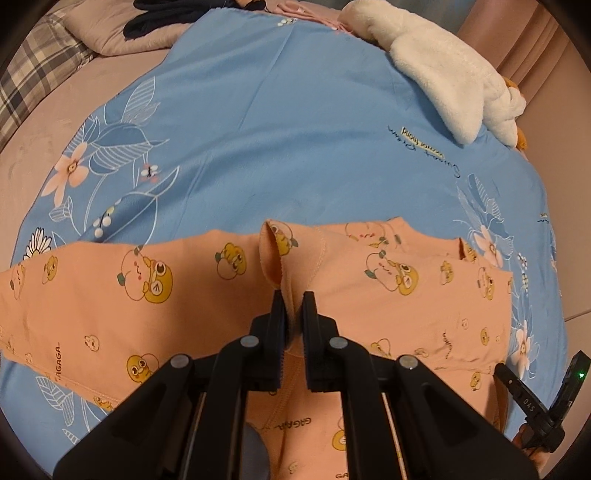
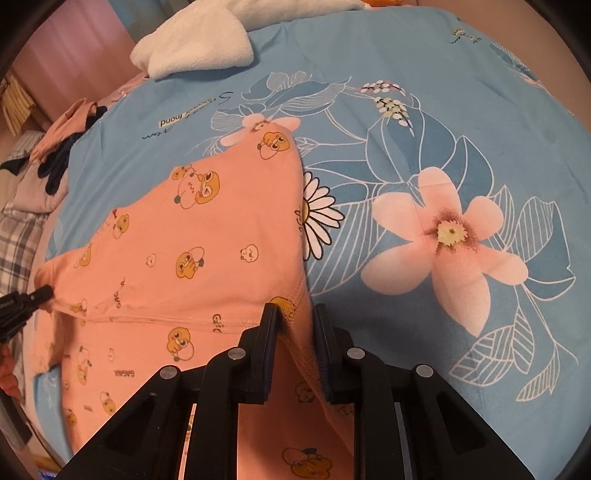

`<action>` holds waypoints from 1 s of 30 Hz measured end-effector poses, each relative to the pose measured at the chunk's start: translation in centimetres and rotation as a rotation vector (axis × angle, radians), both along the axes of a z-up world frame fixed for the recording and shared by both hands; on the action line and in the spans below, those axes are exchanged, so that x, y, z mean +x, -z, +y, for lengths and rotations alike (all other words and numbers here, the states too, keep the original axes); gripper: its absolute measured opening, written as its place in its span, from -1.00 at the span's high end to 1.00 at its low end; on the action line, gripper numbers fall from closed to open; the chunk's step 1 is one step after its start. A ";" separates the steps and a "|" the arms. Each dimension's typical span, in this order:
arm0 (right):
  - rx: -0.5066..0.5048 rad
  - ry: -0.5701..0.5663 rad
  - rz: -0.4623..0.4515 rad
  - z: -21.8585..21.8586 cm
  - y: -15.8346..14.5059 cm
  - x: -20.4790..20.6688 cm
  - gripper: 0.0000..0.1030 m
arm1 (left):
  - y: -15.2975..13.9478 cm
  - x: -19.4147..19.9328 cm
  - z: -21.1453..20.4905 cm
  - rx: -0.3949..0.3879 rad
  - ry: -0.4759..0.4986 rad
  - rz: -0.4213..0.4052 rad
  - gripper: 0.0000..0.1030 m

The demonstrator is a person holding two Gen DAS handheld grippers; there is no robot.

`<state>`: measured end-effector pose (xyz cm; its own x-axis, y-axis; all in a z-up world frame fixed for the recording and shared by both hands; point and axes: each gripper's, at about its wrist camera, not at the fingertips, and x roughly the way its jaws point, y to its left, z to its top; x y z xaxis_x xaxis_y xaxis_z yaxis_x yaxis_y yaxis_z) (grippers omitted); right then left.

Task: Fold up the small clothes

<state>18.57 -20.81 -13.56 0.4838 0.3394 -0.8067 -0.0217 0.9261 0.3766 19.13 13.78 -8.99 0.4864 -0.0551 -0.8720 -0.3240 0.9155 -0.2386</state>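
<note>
A small peach garment (image 1: 110,295) printed with cartoon bears lies on a blue flowered blanket (image 1: 280,122). My left gripper (image 1: 293,295) is shut on a bunched fold of it near a seam. In the right wrist view the same garment (image 2: 192,251) spreads to the left, and my right gripper (image 2: 295,310) holds its hemmed edge between the jaws, which stand a little apart with cloth between them. The left gripper's fingertip (image 2: 40,293) shows at the far left, pinching the garment. The right gripper's tip (image 1: 517,384) shows at the lower right of the left wrist view.
A white fleece item (image 1: 443,74) lies at the blanket's far right corner; it also shows in the right wrist view (image 2: 195,40). Dark clothes (image 1: 162,18) and a pink pillow (image 1: 99,33) sit at the far left. A plaid cloth (image 1: 33,70) lies beyond.
</note>
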 end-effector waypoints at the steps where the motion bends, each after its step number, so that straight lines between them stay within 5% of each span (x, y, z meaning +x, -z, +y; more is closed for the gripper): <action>1: -0.001 0.001 0.001 0.1 0.0 0.1 0.58 | 0.3 0.0 0.0 0.003 0.002 0.005 0.85; 30: -0.023 0.008 0.001 0.3 0.2 0.2 0.59 | 3.7 -0.2 0.9 -0.004 0.015 0.025 0.64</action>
<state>18.72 -20.51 -13.75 0.4852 0.3169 -0.8149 -0.0141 0.9347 0.3551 18.94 14.69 -12.67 0.4636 -0.0663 -0.8835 -0.3160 0.9193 -0.2348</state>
